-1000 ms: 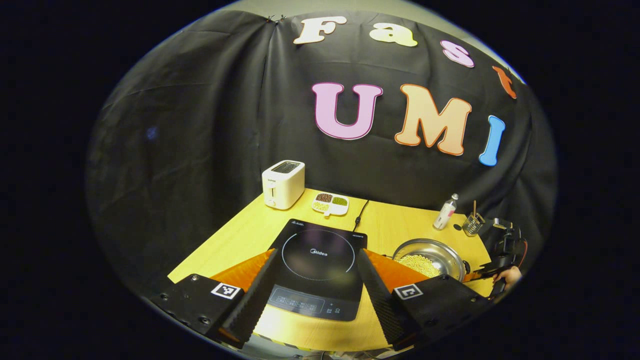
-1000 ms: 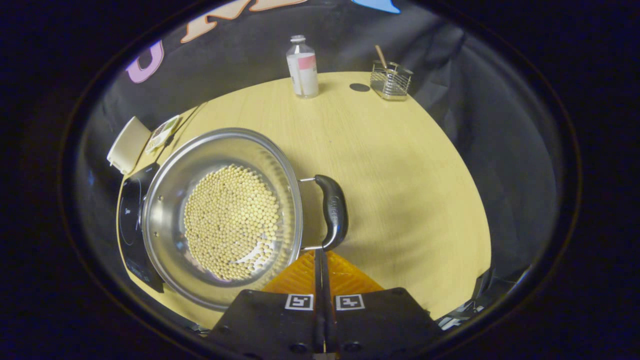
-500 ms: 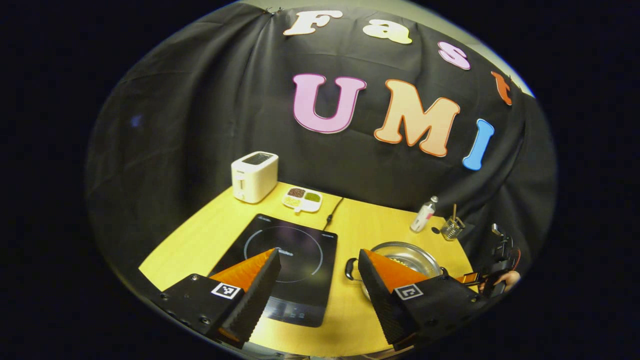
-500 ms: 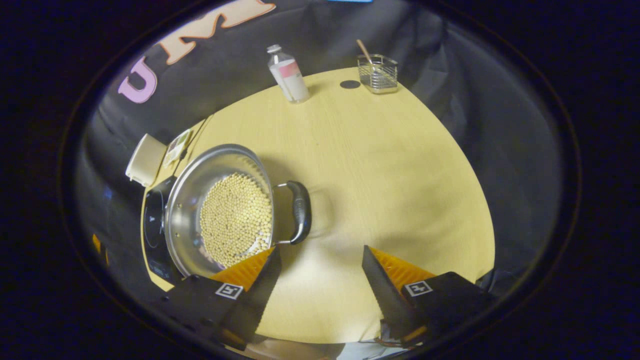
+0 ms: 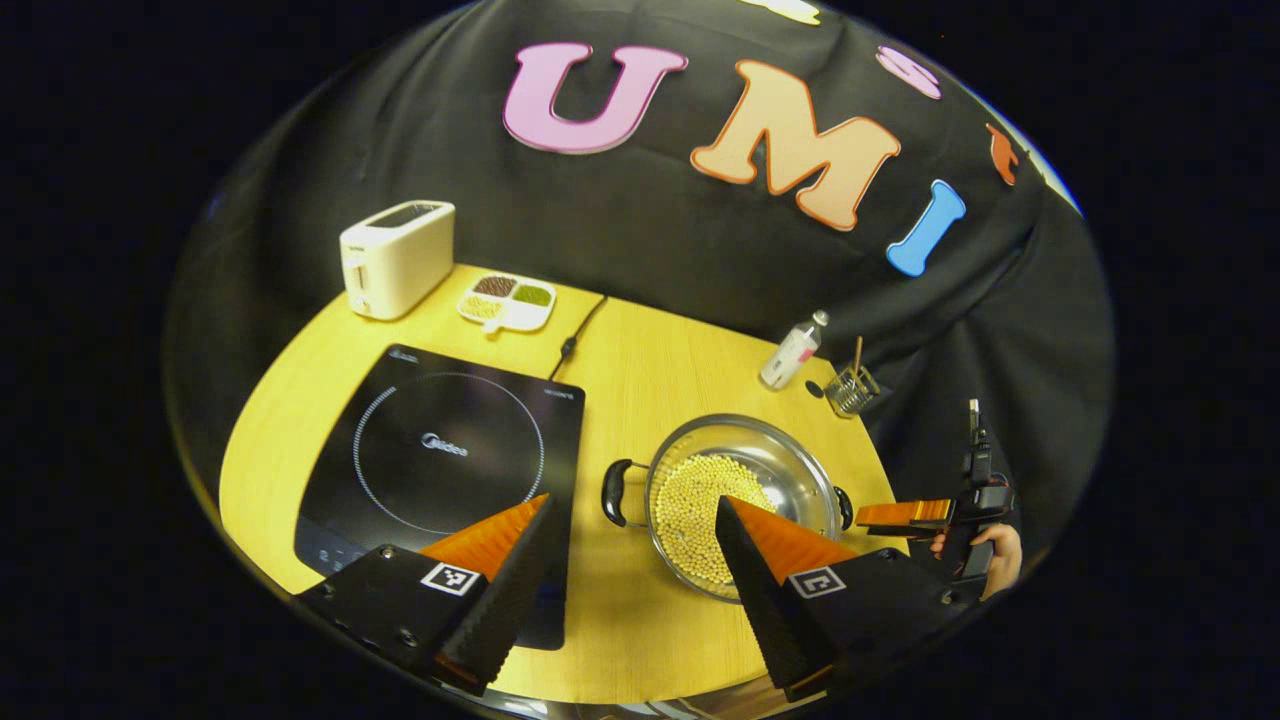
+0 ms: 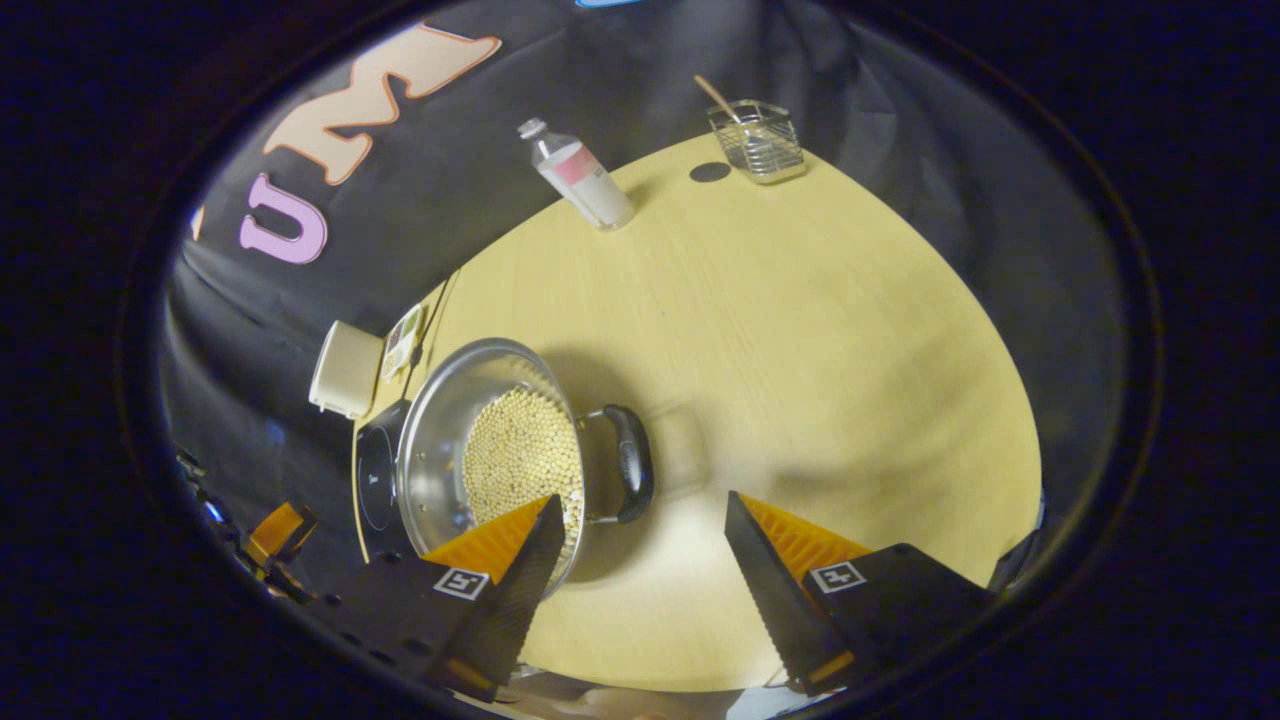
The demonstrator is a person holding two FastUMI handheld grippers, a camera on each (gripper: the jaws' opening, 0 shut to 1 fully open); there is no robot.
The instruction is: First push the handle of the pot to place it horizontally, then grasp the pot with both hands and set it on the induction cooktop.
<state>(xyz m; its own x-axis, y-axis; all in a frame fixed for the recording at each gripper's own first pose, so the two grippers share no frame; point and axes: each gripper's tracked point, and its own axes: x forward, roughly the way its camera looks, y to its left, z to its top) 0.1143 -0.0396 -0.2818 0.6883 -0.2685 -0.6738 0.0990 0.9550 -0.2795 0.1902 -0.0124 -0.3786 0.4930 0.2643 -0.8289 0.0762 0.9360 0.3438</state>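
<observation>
Steel round pot of beans lies between both grippers, handles sideways. Left gripper and right gripper hover spread, empty.

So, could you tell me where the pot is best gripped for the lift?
By its two loop handles: the left gripper on the near-cooktop handle, the right gripper on the opposite handle. Both stick out sideways from the pot, so each open gripper can probably close across one from outside.
</observation>
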